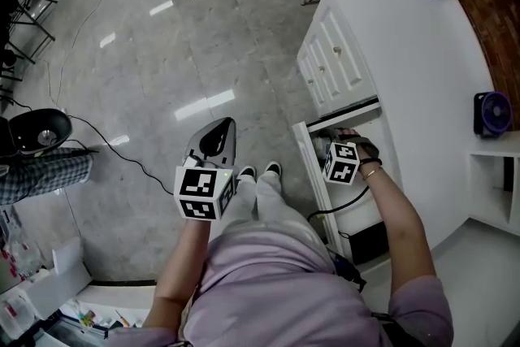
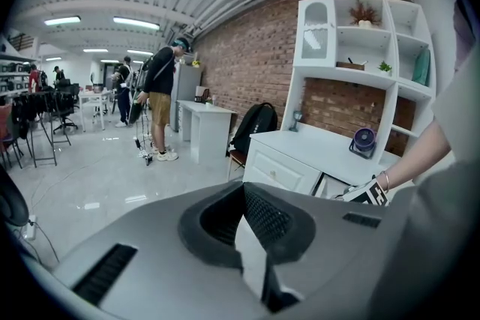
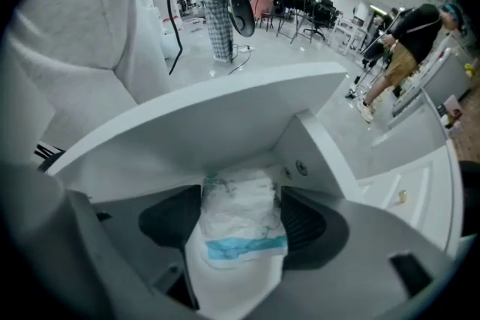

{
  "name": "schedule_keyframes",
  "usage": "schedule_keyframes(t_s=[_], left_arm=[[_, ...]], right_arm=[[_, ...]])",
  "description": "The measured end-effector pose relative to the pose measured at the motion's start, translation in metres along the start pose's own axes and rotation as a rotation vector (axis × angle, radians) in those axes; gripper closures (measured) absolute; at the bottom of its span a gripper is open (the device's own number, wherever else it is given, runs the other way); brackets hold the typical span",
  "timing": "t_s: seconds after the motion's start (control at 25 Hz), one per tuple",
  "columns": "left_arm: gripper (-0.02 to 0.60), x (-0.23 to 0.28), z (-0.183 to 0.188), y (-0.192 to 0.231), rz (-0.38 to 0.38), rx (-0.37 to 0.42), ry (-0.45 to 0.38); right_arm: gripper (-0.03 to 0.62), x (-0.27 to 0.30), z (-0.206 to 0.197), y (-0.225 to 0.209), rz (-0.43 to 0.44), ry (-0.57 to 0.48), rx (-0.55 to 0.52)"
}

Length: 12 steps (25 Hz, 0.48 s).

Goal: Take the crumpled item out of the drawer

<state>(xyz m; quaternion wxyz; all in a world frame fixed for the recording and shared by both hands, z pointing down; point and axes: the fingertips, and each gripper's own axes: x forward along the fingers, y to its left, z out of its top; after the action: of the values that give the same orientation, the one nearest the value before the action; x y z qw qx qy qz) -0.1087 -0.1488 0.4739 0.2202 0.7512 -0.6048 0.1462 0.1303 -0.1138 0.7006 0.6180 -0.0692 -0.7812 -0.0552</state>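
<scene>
**A:** In the open drawer (image 1: 305, 149), what's lying there?

**B:** The crumpled item (image 3: 238, 225), white with a blue band across it. It sits on the drawer's bottom, near the corner where two of the drawer's walls meet.

**A:** And your tools?

**B:** My right tool (image 3: 240, 187) reaches down into the drawer. Its jaws are spread wide, one on each side of the crumpled item, and they don't look clamped on it. My left tool (image 2: 244, 195) hangs outside the drawer, over the grey floor (image 1: 162, 53), with its jaws together and nothing between them.

**A:** Anything above the drawer?

**B:** The white worktop (image 1: 406, 53) runs over it. A small purple fan (image 1: 491, 114) stands there, well apart from the drawer.
</scene>
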Motion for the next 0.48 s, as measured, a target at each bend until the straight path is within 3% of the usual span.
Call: schedule_keyframes(t_s=[0.48], left_arm=[[0.581, 0.006, -0.004, 0.005, -0.005, -0.012, 0.017]], right_arm=[[0.242, 0.017, 0.002, -0.003, 0.011, 0.049, 0.011]])
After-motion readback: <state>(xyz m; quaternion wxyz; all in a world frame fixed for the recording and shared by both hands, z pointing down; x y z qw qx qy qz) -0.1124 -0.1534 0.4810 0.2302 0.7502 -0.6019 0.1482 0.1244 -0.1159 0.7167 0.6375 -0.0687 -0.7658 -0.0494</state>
